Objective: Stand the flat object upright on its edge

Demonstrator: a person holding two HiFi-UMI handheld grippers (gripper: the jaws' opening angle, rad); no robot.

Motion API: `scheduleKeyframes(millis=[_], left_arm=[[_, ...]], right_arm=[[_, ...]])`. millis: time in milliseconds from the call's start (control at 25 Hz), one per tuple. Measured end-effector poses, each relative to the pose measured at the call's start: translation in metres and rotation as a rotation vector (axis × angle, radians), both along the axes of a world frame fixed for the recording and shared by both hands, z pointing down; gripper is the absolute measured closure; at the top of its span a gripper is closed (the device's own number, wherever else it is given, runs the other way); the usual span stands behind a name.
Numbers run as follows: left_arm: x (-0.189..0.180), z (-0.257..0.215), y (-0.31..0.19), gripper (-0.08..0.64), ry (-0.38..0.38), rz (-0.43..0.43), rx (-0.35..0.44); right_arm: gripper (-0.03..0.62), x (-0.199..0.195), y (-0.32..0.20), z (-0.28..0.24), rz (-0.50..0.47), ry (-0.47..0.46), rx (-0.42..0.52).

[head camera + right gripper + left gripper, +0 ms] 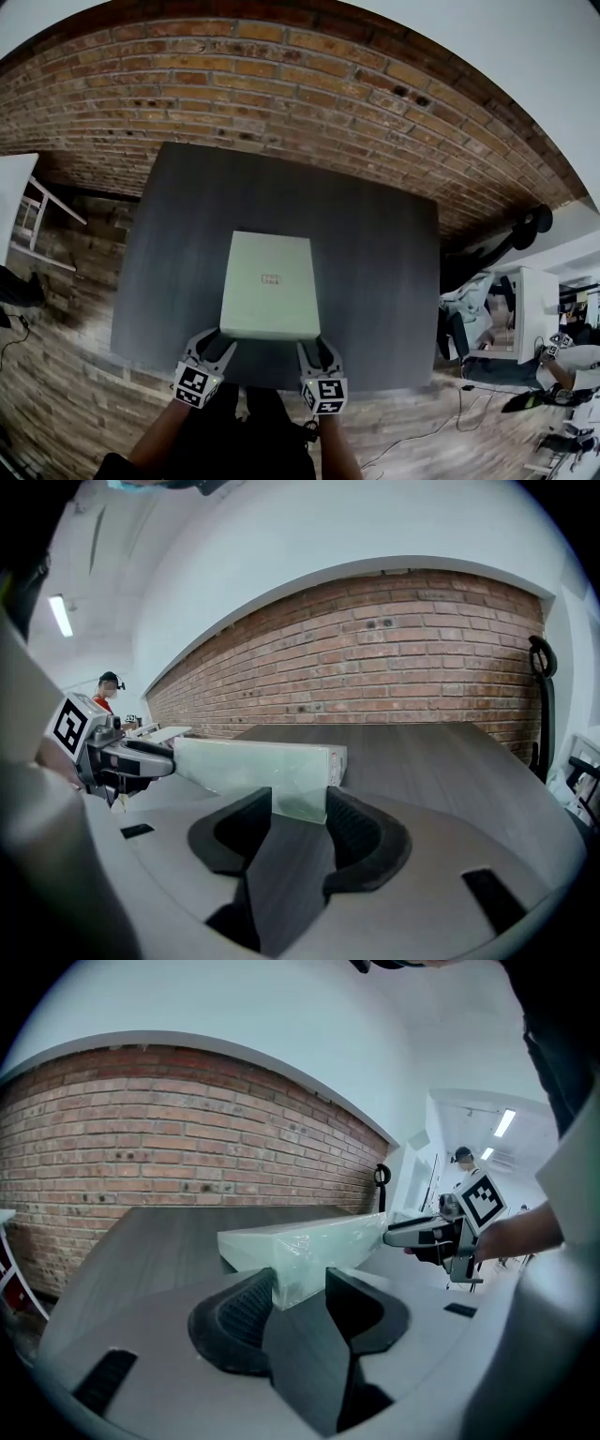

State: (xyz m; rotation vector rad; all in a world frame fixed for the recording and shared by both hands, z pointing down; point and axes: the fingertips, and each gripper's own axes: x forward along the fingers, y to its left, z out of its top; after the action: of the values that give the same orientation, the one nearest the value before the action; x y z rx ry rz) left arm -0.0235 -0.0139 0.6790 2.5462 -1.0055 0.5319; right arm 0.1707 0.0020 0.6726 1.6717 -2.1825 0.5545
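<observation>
Shows a pale green box point(270, 284) on a dark table point(375, 281), clamped at its near corners by the left gripper point(217, 339) and right gripper point(312, 345), near edge seemingly lifted; most of the tipping upright remains.

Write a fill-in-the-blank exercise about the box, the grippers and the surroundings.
1. The pale green box is over a dark grey ____.
2. The wall behind it is built of red ____.
3. The box's near edge is clamped by ____ grippers at once: the left gripper at one corner and the right gripper at the other.

Missing words: table; brick; two.
</observation>
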Motion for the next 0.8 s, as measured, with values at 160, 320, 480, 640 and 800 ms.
scheduleKeyframes(millis=[160,320,480,640,800], left_arm=[[-0.002,-0.012,0.004,0.387,0.011,-0.012,0.001],[-0.007,-0.024,0.002,0.387,0.009,-0.037,0.02],[-0.012,-0.032,-0.001,0.387,0.005,-0.04,0.032],[-0.015,-0.043,-0.007,0.388,0.02,-0.03,0.023],[-0.019,-0.051,-0.01,0.387,0.019,-0.028,0.033]], right_arm=[[0.408,-0.004,0.006,-0.01,-0.016,0.001,-0.003],[0.408,-0.009,0.007,-0.021,0.002,-0.023,0.009],[0.408,-0.014,0.007,-0.032,0.012,-0.026,0.022],[0.41,-0.016,0.003,-0.042,0.007,-0.022,0.015],[0.41,-0.017,0.001,-0.05,0.024,-0.023,0.011]])
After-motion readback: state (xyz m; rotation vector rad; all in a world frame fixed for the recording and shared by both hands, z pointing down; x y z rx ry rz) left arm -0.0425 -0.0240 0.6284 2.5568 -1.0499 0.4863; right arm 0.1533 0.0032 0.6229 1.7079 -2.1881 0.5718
